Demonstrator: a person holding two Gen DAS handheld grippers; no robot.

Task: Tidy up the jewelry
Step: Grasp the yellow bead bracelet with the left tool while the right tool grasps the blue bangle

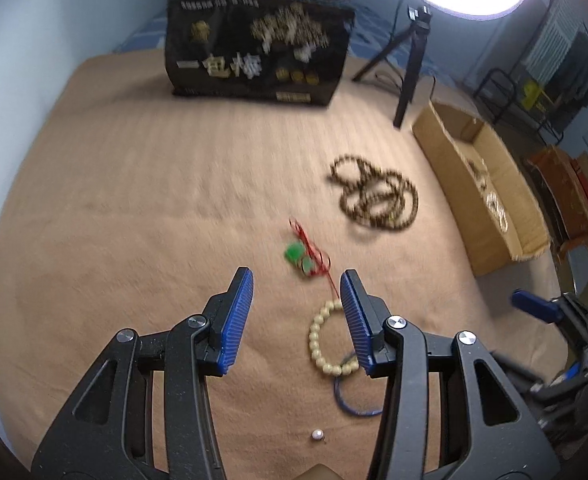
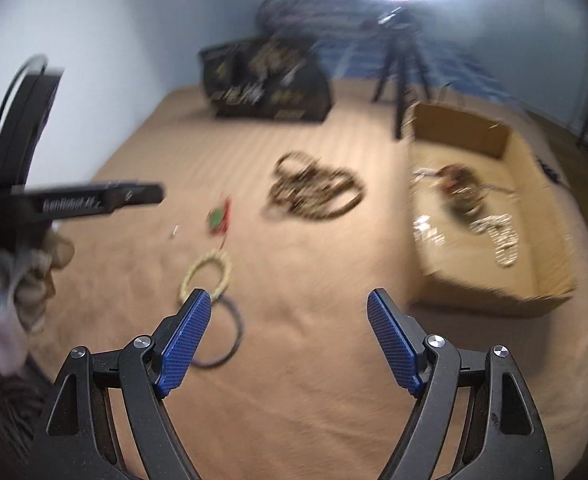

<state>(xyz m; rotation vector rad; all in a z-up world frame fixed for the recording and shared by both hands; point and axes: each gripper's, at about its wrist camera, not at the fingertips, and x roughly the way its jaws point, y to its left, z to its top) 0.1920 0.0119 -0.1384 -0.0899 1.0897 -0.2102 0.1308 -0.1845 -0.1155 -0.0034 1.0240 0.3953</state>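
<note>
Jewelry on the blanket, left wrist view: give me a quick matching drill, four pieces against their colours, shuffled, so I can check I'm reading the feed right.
Pieces:
1. bead bracelet
2. bangle
3. pendant
4. long bead necklace

Colours:
A. green, on a red cord
B. brown, coiled in loops
C. cream
D. blue

Pairs: 1-C, 2-D, 3-A, 4-B.

The bead bracelet and bangle lie against each other close to the left tongs; the necklace lies farther off, toward the cardboard box.
</note>
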